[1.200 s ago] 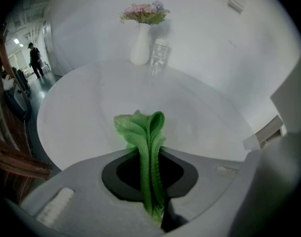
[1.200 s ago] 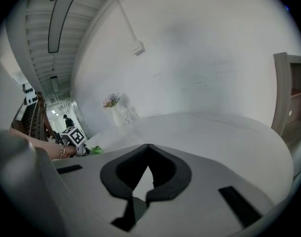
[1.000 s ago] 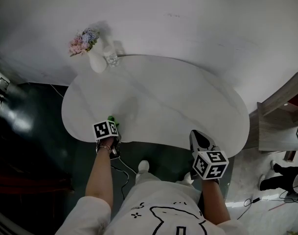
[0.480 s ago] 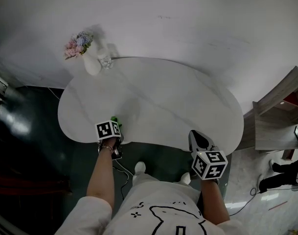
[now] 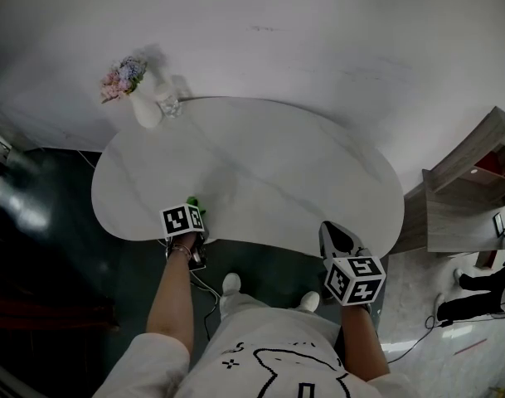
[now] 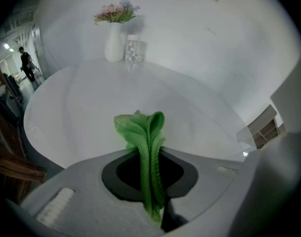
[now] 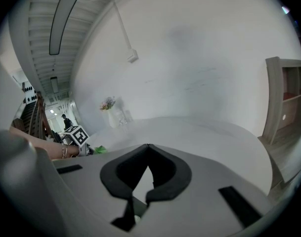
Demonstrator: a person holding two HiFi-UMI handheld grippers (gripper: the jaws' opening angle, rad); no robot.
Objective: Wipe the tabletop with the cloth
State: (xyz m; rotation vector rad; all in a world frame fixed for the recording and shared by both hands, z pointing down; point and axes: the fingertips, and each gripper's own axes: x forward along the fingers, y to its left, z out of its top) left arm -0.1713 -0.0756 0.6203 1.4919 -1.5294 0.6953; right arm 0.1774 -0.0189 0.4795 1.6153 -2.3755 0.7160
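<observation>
Head view is showing the left claw (image 5: 194,211) hovering at the white worktop's (image 5: 269,164) near edge, green cloth (image 5: 192,202) poking forward, likely ready for a wiping stroke. The right claw (image 5: 338,237) is idling well apart, out of the way. Left gripper view is showing jaws pinching the bunched cloth tight. Right gripper view is showing jaws meeting on nothing.

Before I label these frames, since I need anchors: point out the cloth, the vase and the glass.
cloth (image 6: 142,131): left gripper view, bunched top fold.
vase (image 6: 113,46): left gripper view, white body.
glass (image 6: 133,51): left gripper view, clear side.
</observation>
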